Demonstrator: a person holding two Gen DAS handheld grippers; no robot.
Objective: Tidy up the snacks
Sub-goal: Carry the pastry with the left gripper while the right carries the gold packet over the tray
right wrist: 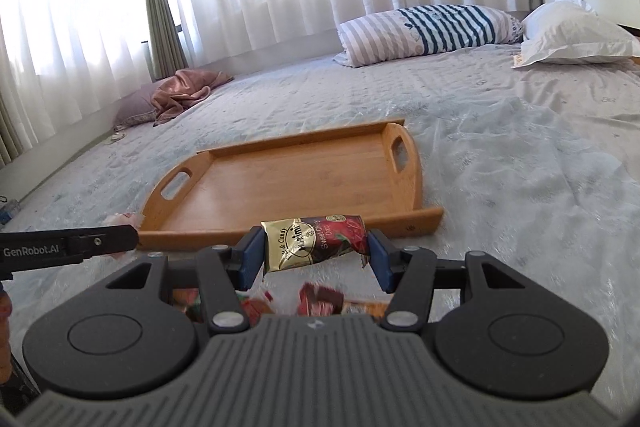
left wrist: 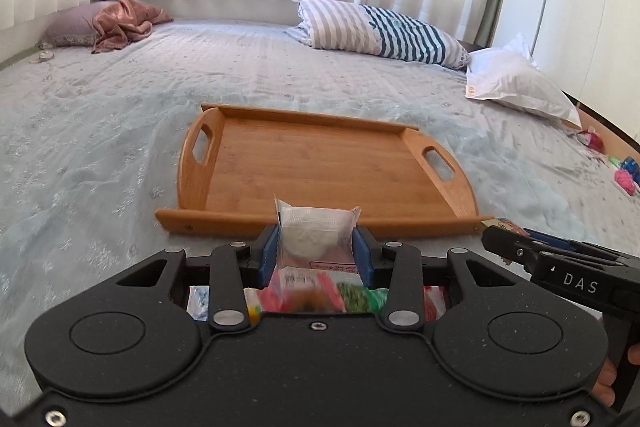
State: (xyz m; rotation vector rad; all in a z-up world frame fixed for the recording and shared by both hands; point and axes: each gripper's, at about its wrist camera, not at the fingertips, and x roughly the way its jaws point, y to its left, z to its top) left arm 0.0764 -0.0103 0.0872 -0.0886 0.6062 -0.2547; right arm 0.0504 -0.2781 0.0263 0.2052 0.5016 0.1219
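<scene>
Left gripper [left wrist: 316, 247]: I have it clamped on a clear-wrapped white snack [left wrist: 314, 237].
Right gripper [right wrist: 316, 255]: I pinch a gold-and-red candy packet [right wrist: 314, 241].
Rectangular wooden tray [left wrist: 320, 163]: bare, just ahead.

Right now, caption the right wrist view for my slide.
Right gripper holds a candy packet before the empty wooden tray on the bed.

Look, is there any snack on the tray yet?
No, the tray shows only bare wood; each gripper holds its snack in front of it.
</scene>
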